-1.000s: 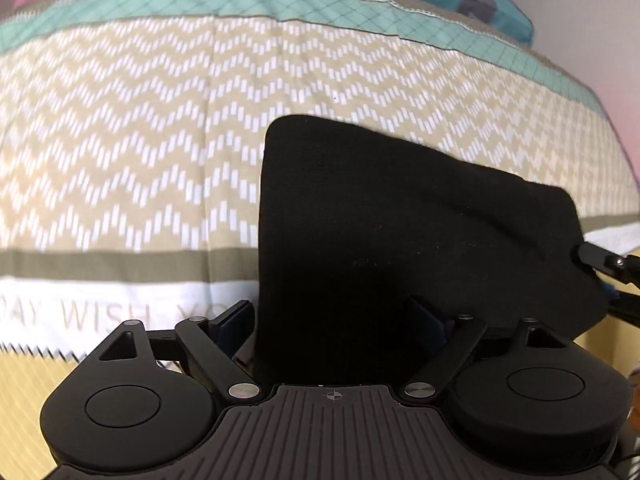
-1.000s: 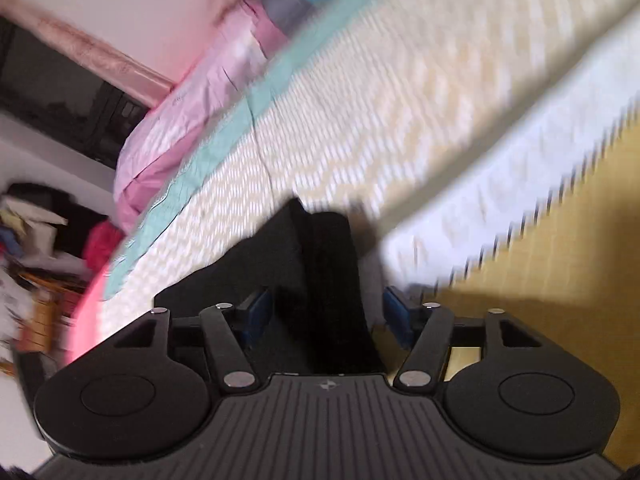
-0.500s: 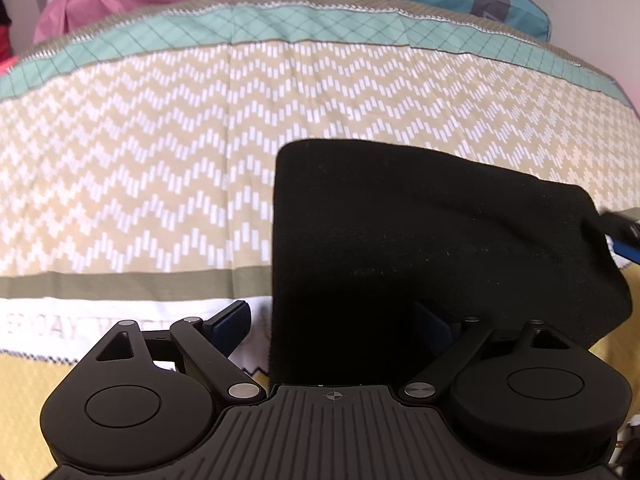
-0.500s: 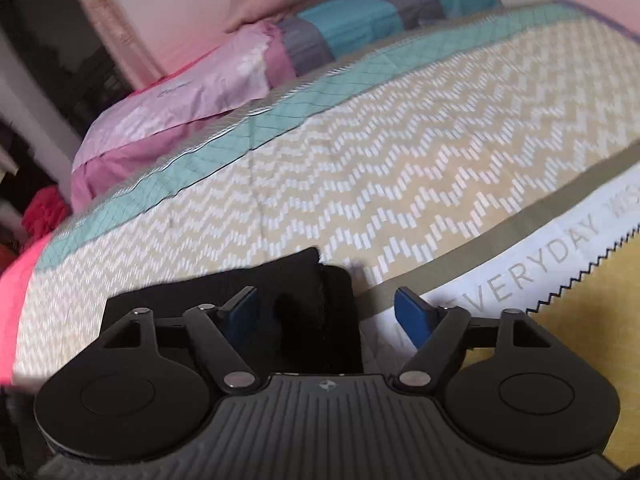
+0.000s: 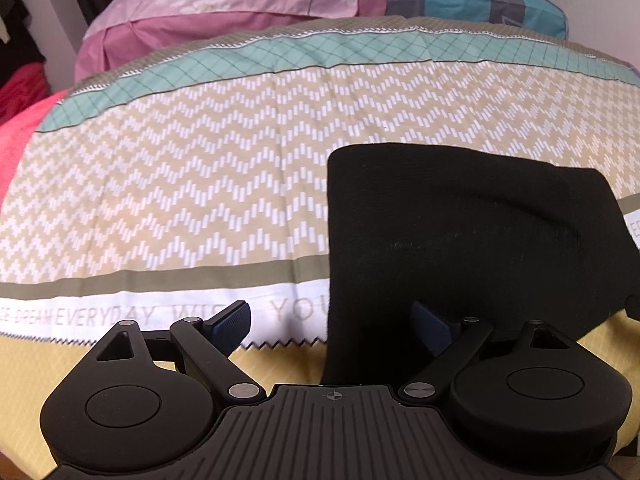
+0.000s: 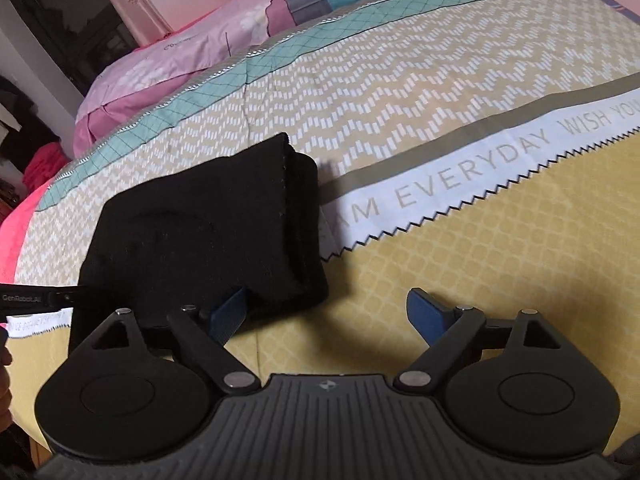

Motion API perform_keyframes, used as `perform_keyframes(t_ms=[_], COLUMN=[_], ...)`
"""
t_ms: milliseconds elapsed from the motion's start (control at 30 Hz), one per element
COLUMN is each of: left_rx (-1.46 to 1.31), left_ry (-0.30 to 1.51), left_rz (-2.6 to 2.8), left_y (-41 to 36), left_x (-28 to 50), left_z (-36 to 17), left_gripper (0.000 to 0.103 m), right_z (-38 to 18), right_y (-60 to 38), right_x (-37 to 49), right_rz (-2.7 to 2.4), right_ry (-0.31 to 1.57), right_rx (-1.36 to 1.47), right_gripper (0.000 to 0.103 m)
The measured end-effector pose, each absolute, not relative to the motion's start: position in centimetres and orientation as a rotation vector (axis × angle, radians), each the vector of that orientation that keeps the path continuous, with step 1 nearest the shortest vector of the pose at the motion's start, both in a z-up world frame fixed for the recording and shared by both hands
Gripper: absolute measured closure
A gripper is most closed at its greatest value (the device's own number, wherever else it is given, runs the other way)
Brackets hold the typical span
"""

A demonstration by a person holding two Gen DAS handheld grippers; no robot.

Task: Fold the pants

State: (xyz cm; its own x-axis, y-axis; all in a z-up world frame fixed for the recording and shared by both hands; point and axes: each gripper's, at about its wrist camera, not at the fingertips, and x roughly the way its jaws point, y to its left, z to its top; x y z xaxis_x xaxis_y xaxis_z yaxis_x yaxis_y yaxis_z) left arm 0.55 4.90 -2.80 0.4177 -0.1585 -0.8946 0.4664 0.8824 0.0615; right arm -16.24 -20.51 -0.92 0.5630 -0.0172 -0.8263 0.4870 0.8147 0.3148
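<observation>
Two grippers sit with fingers spread wide, neither holding anything. From the left wrist, the left gripper (image 5: 334, 322) is at the bottom centre, and the folded black pants (image 5: 460, 240) lie flat on the zigzag-patterned bedspread (image 5: 180, 208), filling the right half of the frame. From the right wrist, the right gripper (image 6: 326, 316) is low in frame, the pants (image 6: 200, 240) at centre left, their thick folded edge just beyond its left finger (image 6: 228, 314); pink pillows (image 6: 180, 56) lie upper left

Black pants (image 5: 460, 240) are being shown on a bedspread (image 5: 180, 200) patterned in beige-and-white zigzags, teal diamonds and yellow; pillows (image 5: 240, 4) are being seen in pink.
</observation>
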Motion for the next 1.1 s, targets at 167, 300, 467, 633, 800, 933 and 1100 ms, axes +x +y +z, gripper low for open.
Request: perform_keyframes(t_ms=[167, 300, 467, 633, 800, 933, 1100], left_rx=[0.35, 0.347, 0.349, 0.351, 0.366, 0.36, 0.365], left_ry=[1.065, 1.097, 1.138, 1.167, 1.169, 1.181, 1.19], left_rz=[-0.374, -0.362, -0.348, -0.343, -0.316, -0.306, -0.307], left_y=[6.2, 7.3, 8.1, 8.4, 8.5, 8.7, 8.7], left_x=[-1.1, -2.7, -4.4, -5.2, -5.3, -5.1, -5.0], left_z=[-2.1, -1.8, -2.3, -2.9, -3.0, -3.2, -3.5], left_gripper=[0.0, 0.0, 0.0, 0.0, 0.0, 0.0, 0.0], right_z=[-1.2, -0.3, 1.3, 2.1, 2.4, 2.2, 1.7], right_y=[-20.1, -18.5, -15.2, -12.6, -11.9, -12.1, -12.1], right_x=[-18.1, -18.8, -18.3, -17.7, -17.5, -17.3, -17.0], right_rz=[-0.361, -0.354, -0.308, -0.255, -0.235, -0.242, -0.246], right_ry=[0.967, 0.976, 0.98, 0.978, 0.977, 0.984, 1.001], right_rx=[0.549, 0.505, 0.37, 0.256, 0.235, 0.244, 0.27], right_gripper=[0.014, 0.014, 0.014, 0.013, 0.012, 0.012, 0.012])
